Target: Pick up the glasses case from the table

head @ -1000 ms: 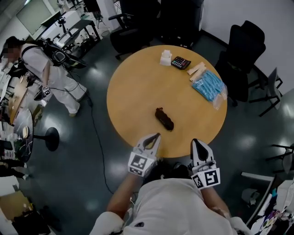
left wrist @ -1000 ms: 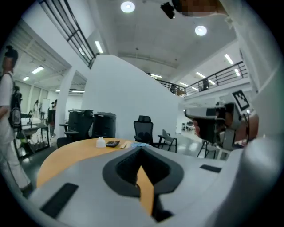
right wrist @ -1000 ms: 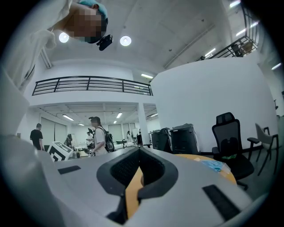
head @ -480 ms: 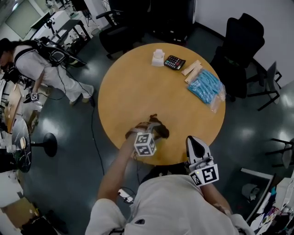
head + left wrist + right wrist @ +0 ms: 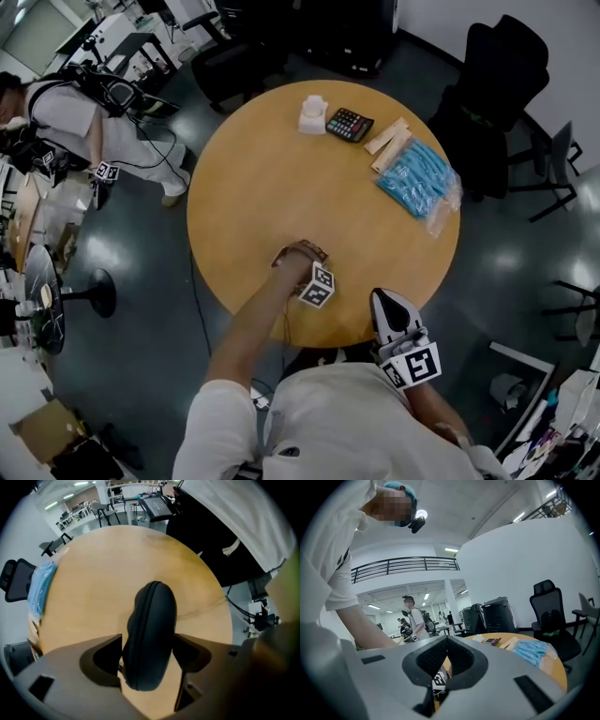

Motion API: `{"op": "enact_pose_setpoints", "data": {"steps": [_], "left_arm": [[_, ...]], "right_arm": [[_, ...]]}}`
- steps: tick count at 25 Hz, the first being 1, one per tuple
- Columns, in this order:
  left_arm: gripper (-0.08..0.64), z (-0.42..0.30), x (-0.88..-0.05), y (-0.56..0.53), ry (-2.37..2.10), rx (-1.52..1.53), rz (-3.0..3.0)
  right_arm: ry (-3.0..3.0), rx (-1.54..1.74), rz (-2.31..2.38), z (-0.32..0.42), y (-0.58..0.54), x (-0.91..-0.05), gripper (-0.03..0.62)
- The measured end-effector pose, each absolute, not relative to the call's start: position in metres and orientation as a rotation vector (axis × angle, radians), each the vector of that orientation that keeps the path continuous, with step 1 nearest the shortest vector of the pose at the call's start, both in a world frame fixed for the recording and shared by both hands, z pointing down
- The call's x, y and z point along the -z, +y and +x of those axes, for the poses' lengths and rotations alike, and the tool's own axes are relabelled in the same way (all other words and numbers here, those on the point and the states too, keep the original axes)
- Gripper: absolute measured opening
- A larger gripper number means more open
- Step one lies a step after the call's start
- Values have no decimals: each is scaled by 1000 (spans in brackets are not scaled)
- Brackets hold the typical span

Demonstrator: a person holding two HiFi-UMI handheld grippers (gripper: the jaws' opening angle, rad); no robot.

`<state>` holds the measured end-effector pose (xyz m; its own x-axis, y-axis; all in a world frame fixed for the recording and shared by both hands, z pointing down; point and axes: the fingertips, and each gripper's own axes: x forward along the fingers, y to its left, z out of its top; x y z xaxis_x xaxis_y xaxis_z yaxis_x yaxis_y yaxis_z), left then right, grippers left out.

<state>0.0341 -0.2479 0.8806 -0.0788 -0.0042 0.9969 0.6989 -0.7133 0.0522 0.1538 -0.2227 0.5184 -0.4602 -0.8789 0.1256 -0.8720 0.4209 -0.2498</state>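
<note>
Now the step in hand looks like the grasp itself. The left gripper points down at the table; its jaws have just been opening and stand wide apart. The dark glasses case lies flat on the table near the person's edge, between those jaws, which do not yet press it. The right gripper, jaws together and empty, hangs just off that table edge. Next, I judge, the left jaws must close across the case's narrow width, then lift.
</note>
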Motion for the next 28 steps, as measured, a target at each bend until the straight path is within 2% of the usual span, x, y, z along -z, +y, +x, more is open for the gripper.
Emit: {"op": "enact_pose_setpoints", "data": {"steps": [7,9,12,15,20,25,28], "left_arm": [[307,32,-892,-249,-643,1852,-1727],[304,35,-884,-251,-482,1842,-1870],[302,44,-832,-280,-12,1727,-2254],[302,39,-752,-291,592,1412,-2657],[301,-8,-622,-281,1467,603,-3016],[301,-24,-526,-248,1813,186,-2871],[301,-20,-502,-229,1894,56,-2812]], "right_arm": [[2650,472,-1612,167,-240,-526,15],[2654,461,-1605,168,-241,-525,15],[2657,400,-1588,167,-252,-518,15],[2668,362,-1582,163,-255,-509,15],[2673,300,-1585,152,-249,-490,15],[2664,221,-1590,140,-240,-473,15],[2642,199,-1609,136,-230,-466,15]]}}
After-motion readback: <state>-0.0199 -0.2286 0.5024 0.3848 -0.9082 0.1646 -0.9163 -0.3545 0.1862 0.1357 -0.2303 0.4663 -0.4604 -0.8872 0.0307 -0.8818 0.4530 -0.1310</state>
